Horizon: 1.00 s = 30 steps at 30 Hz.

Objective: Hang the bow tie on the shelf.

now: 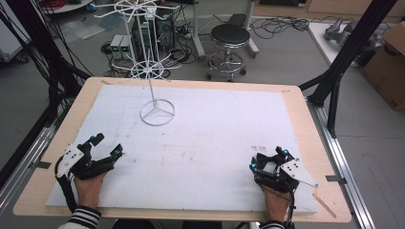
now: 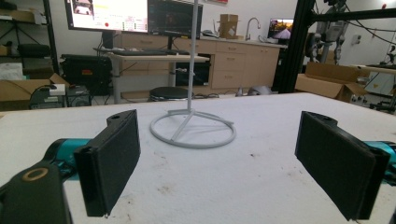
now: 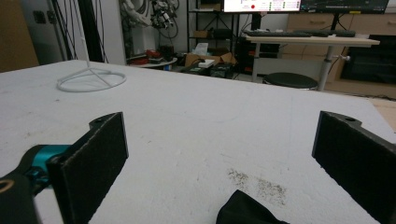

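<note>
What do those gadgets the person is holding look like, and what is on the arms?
Each hand holds a black two-jaw tool. The left gripper and right gripper have teal accents by the jaws, flat dark pads and a grey three-cornered plate on top. A black cable trails from the left one. The left sleeve is striped black and white.

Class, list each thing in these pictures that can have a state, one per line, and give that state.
Left claw: open, nothing between its pads, low over the mat.
Right claw: open, nothing between its pads, low over the mat.
White wire stand: upright, its ring base flat on the mat, arms bare.
White mat: lying flat on the table, stained near the right claw.
</note>
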{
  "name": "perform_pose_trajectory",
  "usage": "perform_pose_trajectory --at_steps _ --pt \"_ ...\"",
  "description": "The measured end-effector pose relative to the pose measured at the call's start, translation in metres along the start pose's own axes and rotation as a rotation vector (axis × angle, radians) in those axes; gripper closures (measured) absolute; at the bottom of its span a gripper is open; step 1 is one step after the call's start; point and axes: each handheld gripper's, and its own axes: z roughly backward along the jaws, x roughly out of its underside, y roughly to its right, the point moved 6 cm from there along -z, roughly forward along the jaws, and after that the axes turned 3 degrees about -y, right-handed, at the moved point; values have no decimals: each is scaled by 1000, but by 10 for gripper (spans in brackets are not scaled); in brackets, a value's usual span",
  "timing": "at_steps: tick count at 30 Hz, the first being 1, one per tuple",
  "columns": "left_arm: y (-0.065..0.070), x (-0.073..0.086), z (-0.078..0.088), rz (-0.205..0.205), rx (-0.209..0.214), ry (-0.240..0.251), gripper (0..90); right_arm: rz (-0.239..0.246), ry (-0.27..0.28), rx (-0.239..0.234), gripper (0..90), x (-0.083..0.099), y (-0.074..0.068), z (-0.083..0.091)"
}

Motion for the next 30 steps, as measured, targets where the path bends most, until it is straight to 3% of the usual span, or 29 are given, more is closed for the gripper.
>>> perform_pose_trajectory --at_steps 27,30 --pt "0 0 0 3 -1 3 145 3 0 3 24 0 -1 0" --pt "0 0 0 -1 -2 0 145 22 -9 -6 23 0 -3 -1"
